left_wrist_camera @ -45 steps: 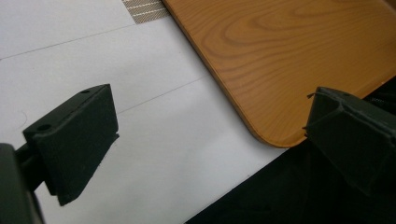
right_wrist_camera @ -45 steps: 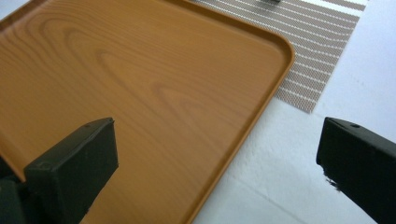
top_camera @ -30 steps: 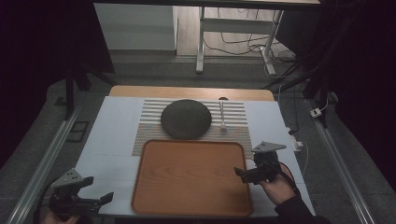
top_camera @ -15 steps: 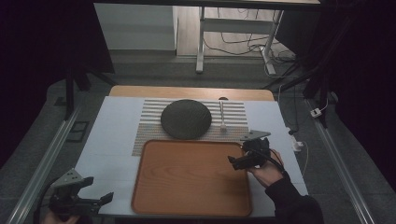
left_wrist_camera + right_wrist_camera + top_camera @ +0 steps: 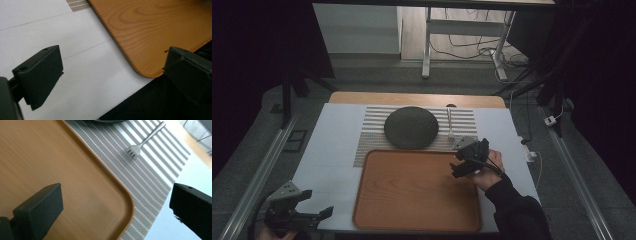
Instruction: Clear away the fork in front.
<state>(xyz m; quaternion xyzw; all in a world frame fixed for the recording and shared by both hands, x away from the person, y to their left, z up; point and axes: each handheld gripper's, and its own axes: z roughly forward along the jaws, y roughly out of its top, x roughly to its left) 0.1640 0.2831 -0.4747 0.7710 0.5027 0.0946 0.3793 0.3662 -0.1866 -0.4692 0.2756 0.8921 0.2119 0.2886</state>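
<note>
High view is showing your right tongs (image 5: 460,164) hovering wide open and empty over the tray's (image 5: 412,200) upper right corner, the fork (image 5: 450,122) lying just above on the striped mat (image 5: 464,120). It is looking stiff, light, slippery; try pinching mid-handle. Your left tongs (image 5: 312,212) are idling open, lower left.

Set out on the white table, untouched.
Empty wooden tray (image 5: 412,190) nearest, lying flat; behind it a striped placemat (image 5: 372,137) bearing a dark round plate (image 5: 411,127) and, right of that, a metal fork (image 5: 146,138).
</note>
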